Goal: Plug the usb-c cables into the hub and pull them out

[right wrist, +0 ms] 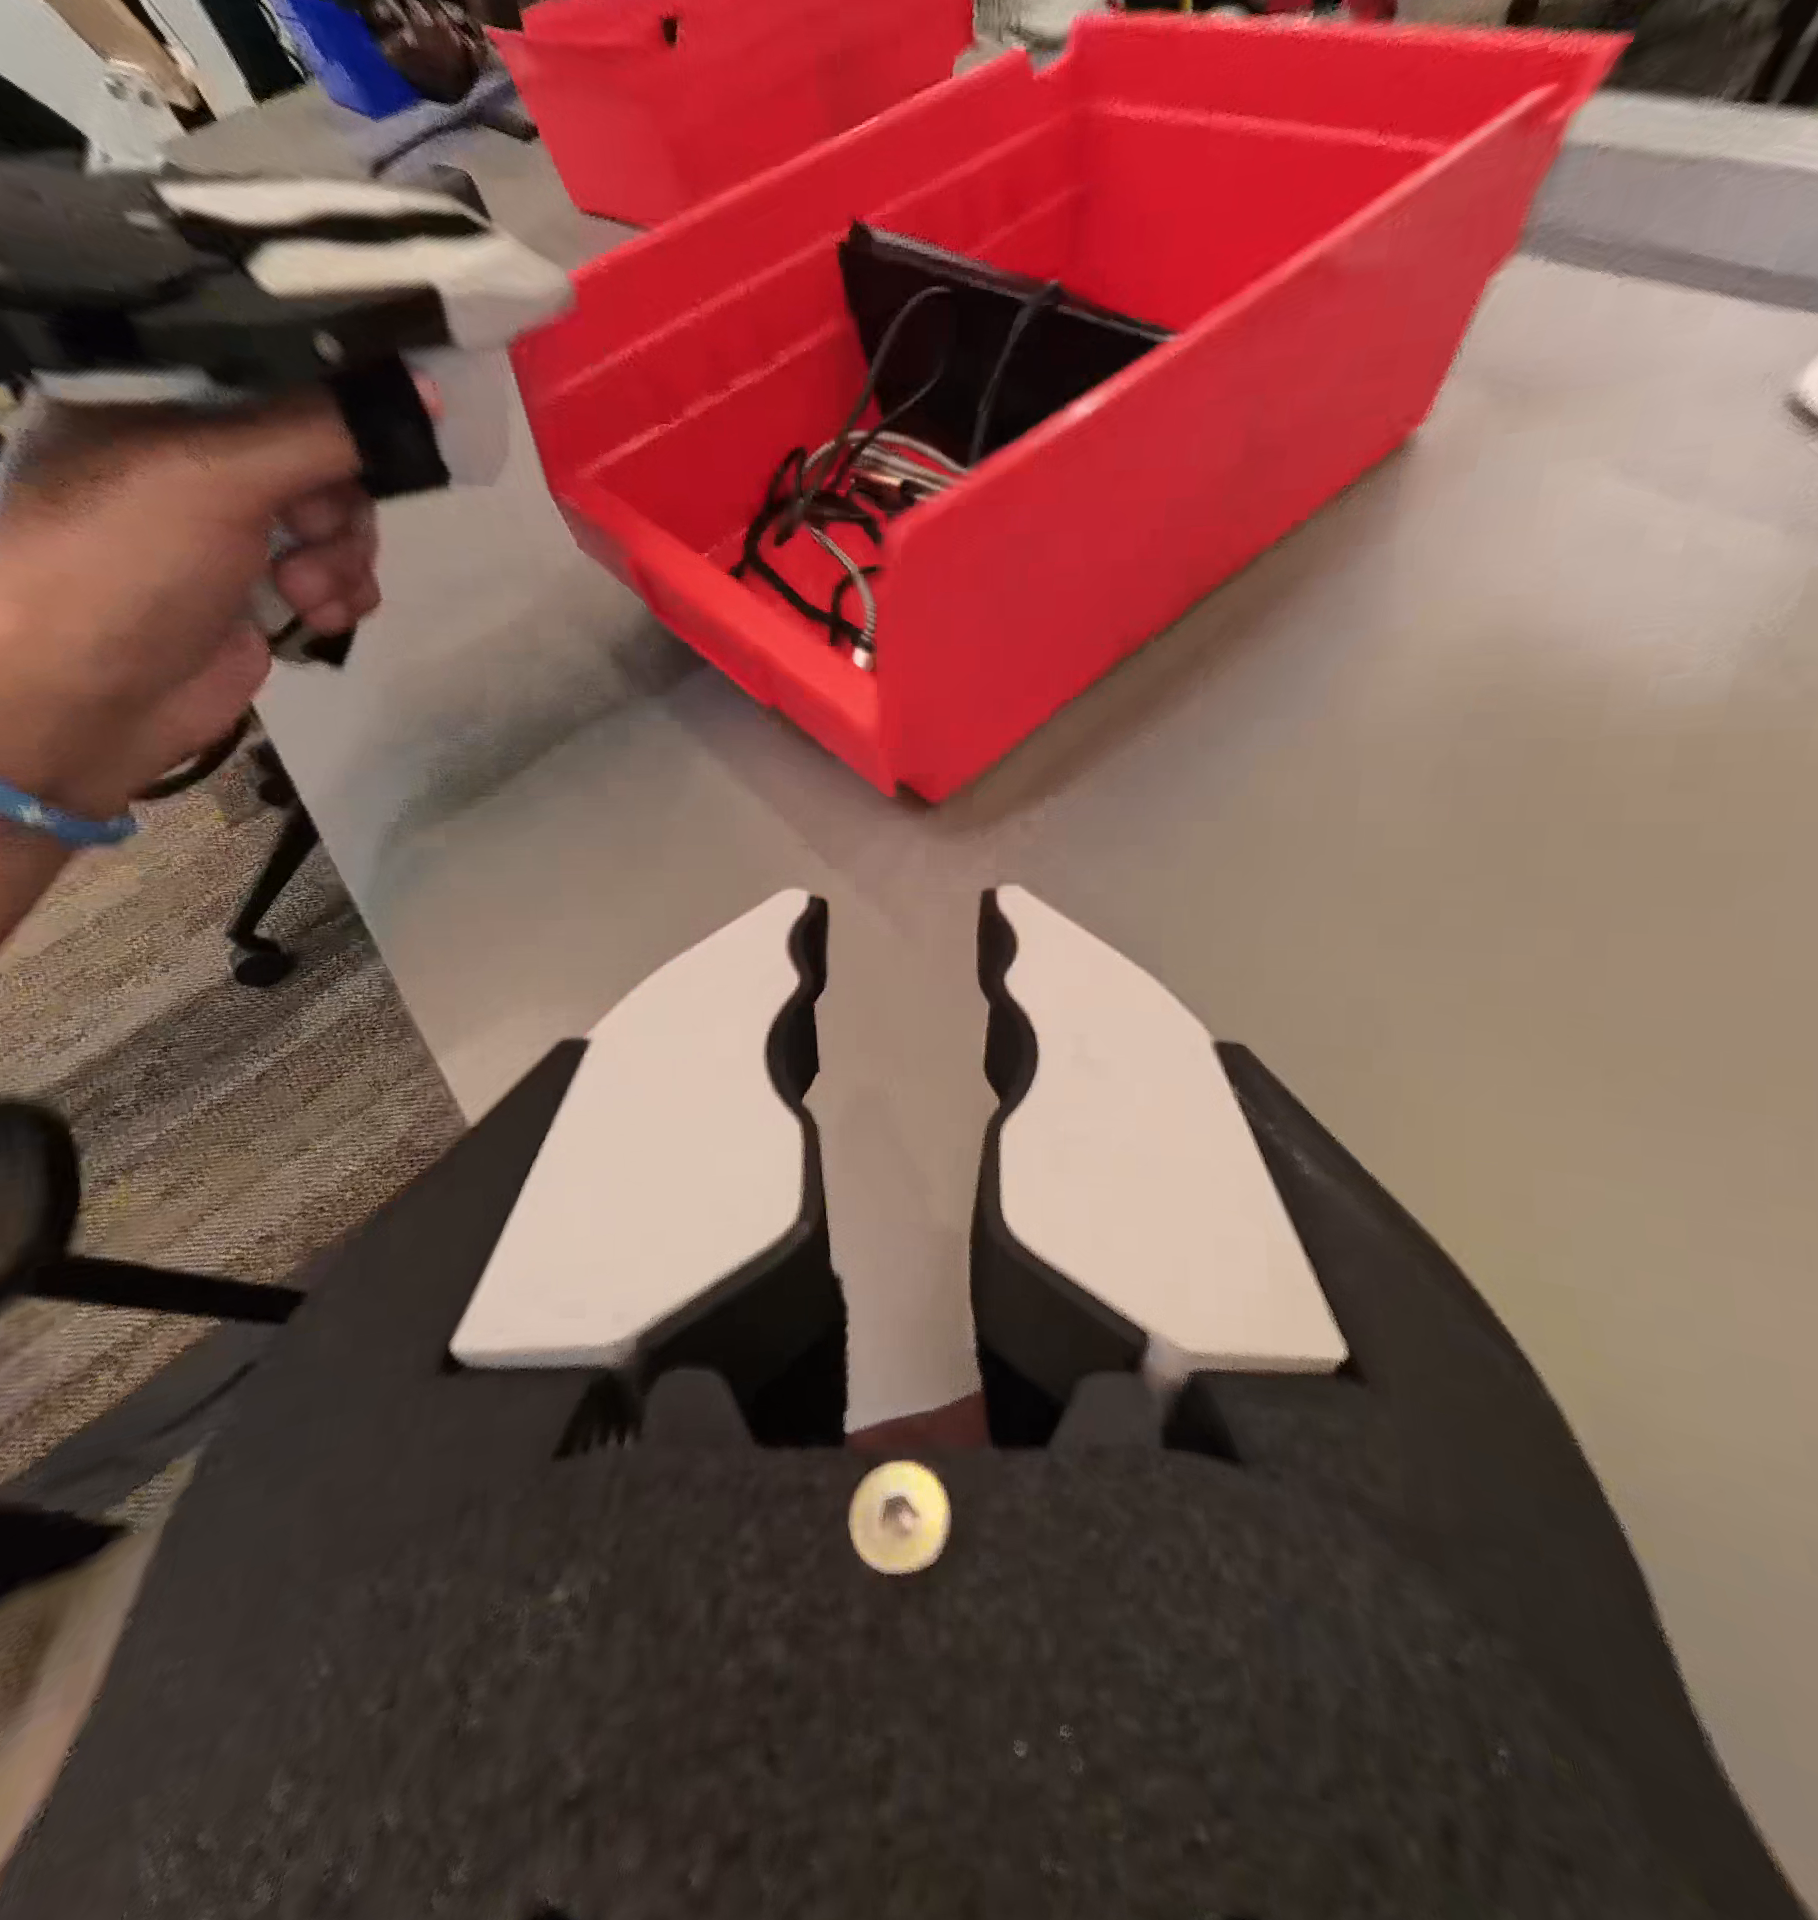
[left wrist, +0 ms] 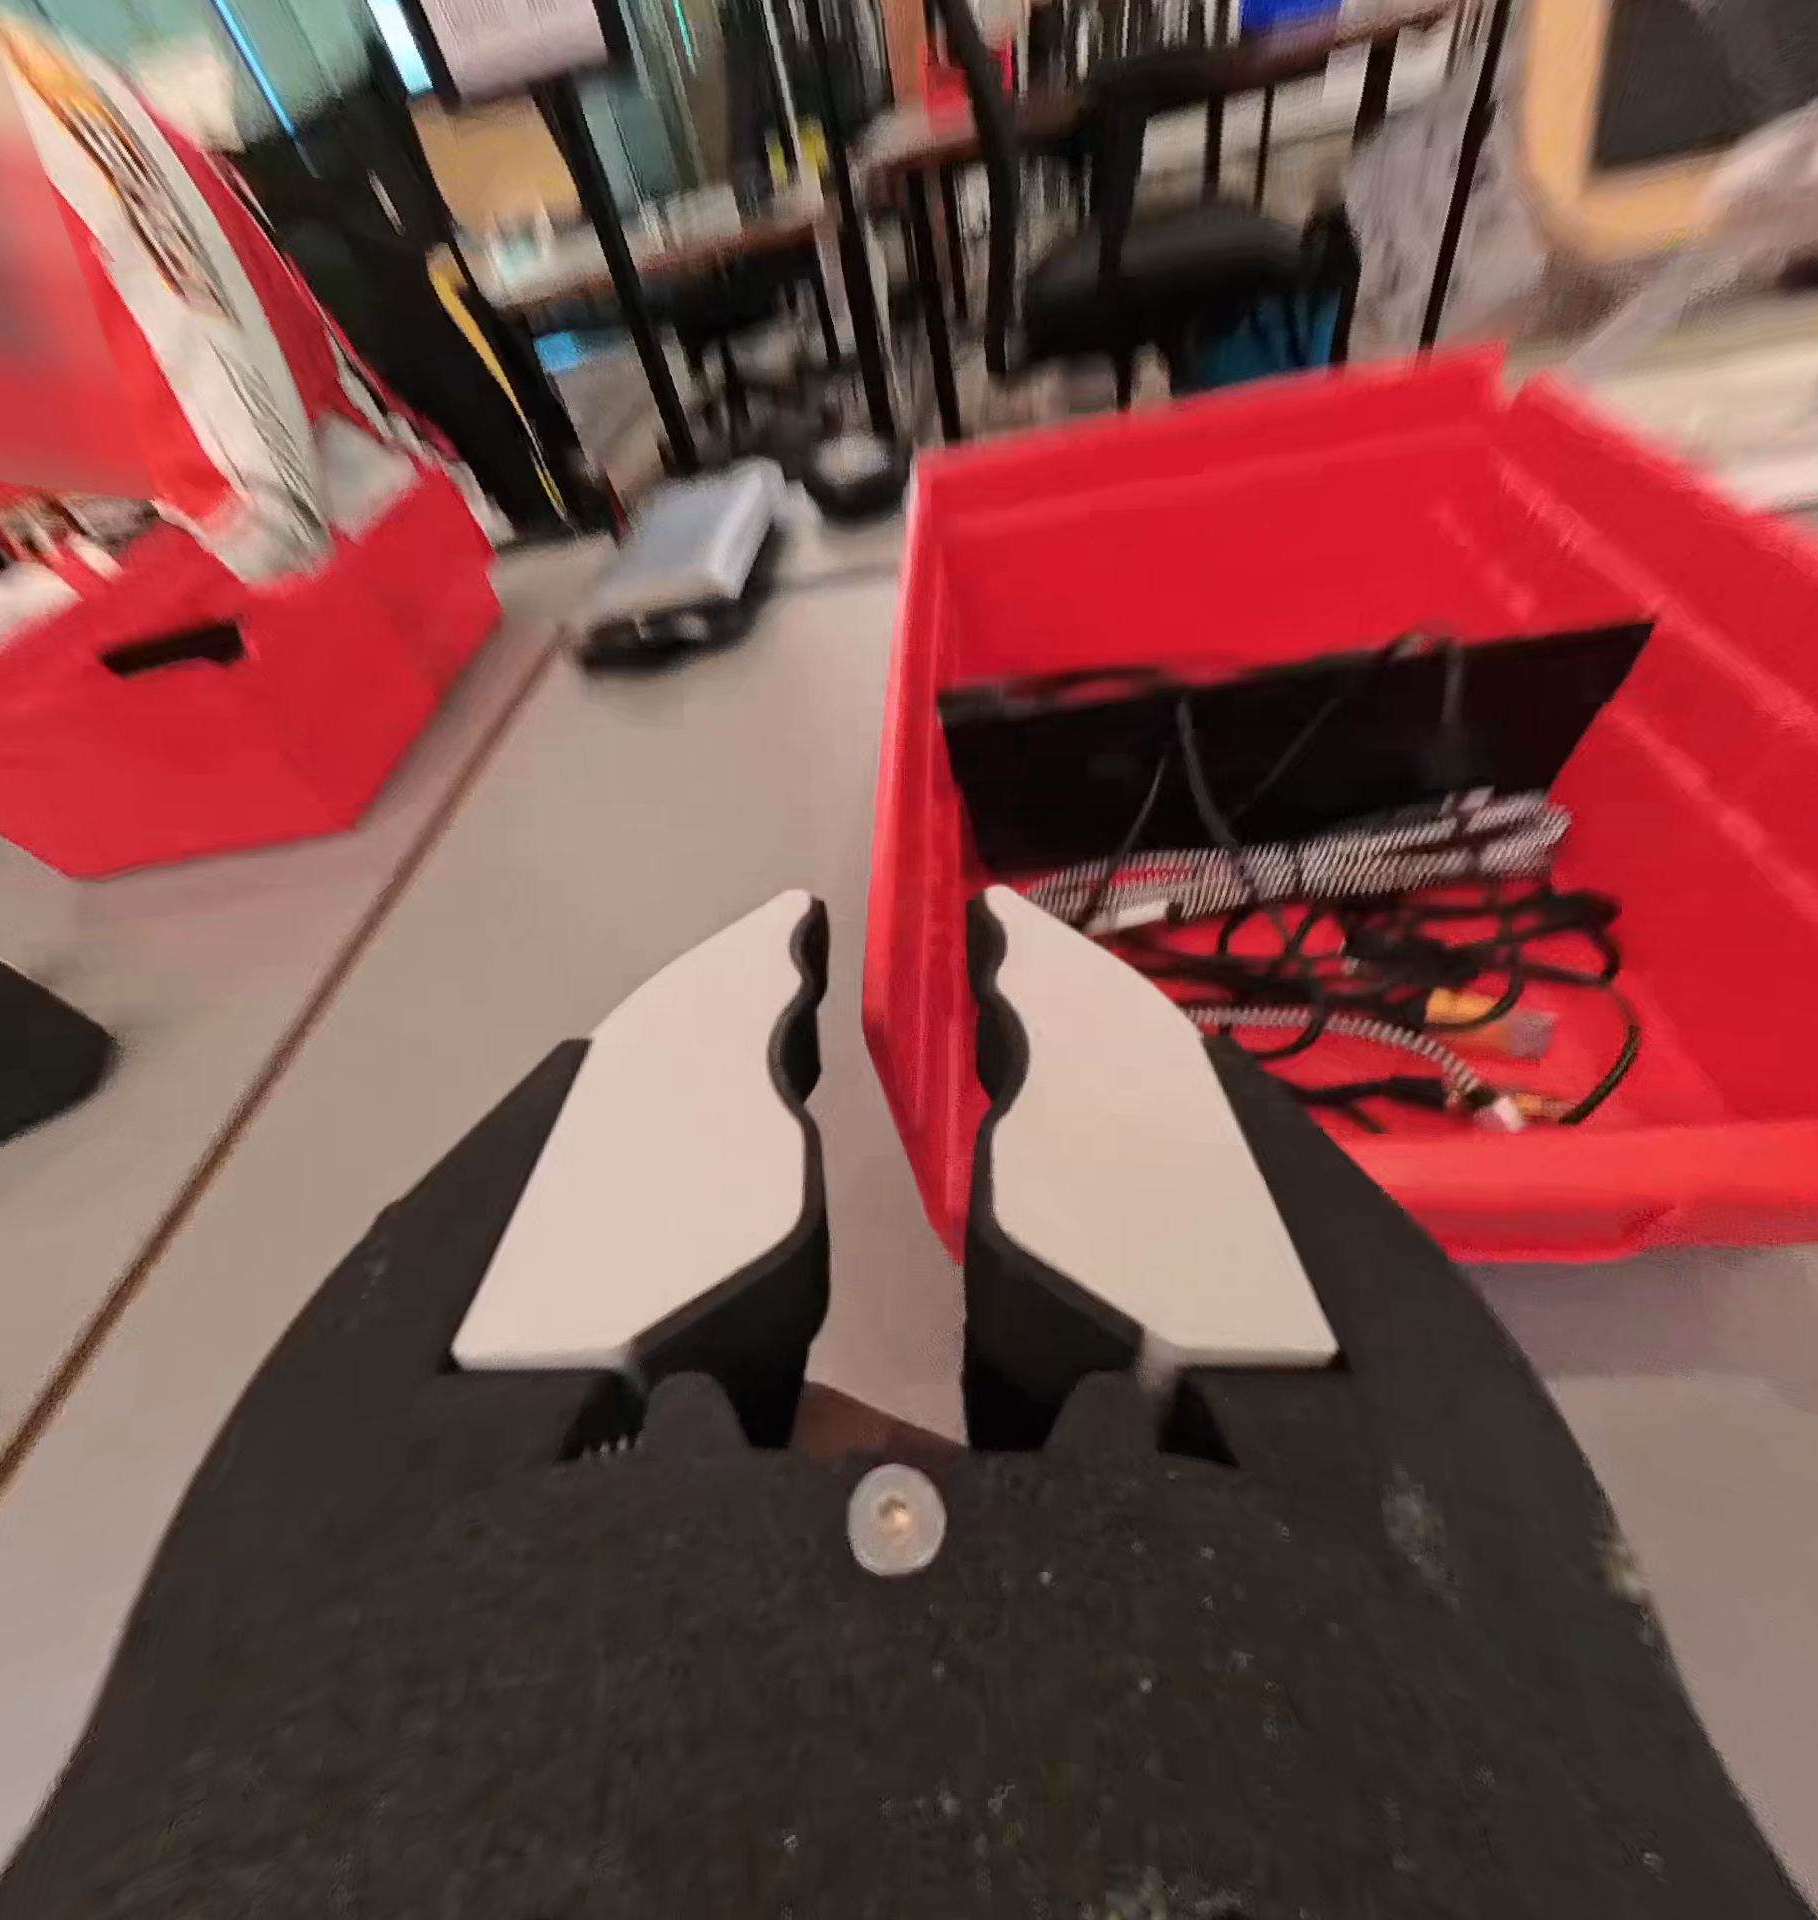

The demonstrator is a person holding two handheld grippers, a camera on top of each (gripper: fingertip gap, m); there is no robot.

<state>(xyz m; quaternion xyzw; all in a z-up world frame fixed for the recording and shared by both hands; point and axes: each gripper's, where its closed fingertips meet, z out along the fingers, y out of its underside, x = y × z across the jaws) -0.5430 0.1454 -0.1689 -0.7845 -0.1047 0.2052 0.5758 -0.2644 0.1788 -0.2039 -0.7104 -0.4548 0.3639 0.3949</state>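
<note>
1. Nearest to me, my left gripper [left wrist: 897, 914] had its jaws parted with nothing between them, hanging above the grey worktop [left wrist: 593, 935] just beside the near left corner of the red bin [left wrist: 1196, 499].
2. My right gripper [right wrist: 902, 909] was likewise released and empty, over bare worktop short of the same bin's near corner.
3. In the right wrist view, the hand [right wrist: 126, 613] holding the left gripper sat off to the left, a blue wristband [right wrist: 32, 805] on the wrist.
4. Inside the red bin lay a tangle of black cables [left wrist: 1404, 956] and braided black-and-white ones [left wrist: 1300, 857]; I could not tell which ends were usb-c.
5. A flat black panel [left wrist: 1289, 732] leaned against the bin's wall behind the tangle; whether it was the hub I could not tell.
6. Farther left stood a second red bin [left wrist: 240, 717], and between the bins a blurred silver device [left wrist: 692, 545] rested on the worktop.
</note>
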